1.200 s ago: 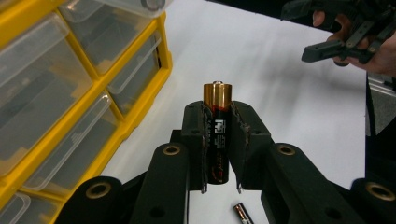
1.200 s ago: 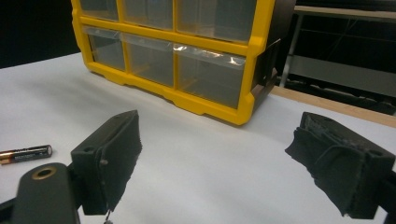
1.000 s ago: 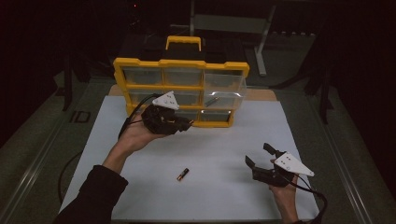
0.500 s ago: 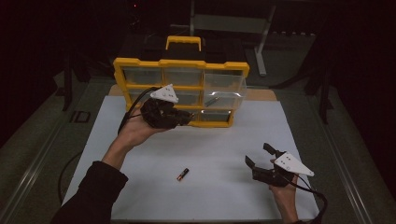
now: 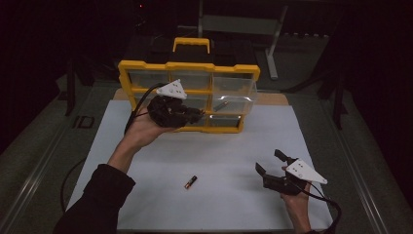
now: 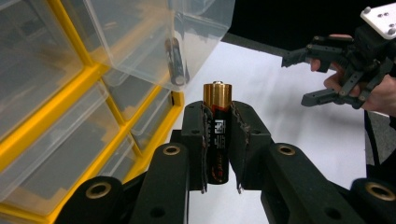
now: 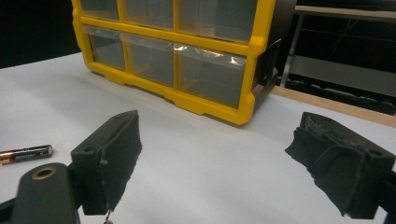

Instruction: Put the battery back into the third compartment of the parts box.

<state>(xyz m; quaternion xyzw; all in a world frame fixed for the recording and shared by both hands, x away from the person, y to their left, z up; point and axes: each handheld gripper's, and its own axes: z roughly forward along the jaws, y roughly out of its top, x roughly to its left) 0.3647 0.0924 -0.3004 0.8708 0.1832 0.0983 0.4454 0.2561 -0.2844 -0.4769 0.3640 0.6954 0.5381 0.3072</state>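
The left tool (image 6: 217,140) has edged toward the yellow cabinet (image 5: 190,66); its own view shows it clamping a battery (image 6: 217,130).

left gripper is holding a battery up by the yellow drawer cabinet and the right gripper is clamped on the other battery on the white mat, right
Not quite. The right gripper is open and empty, as the right gripper view shows; the other battery lies loose on the white mat. The left gripper does hold a battery by the yellow drawer cabinet.
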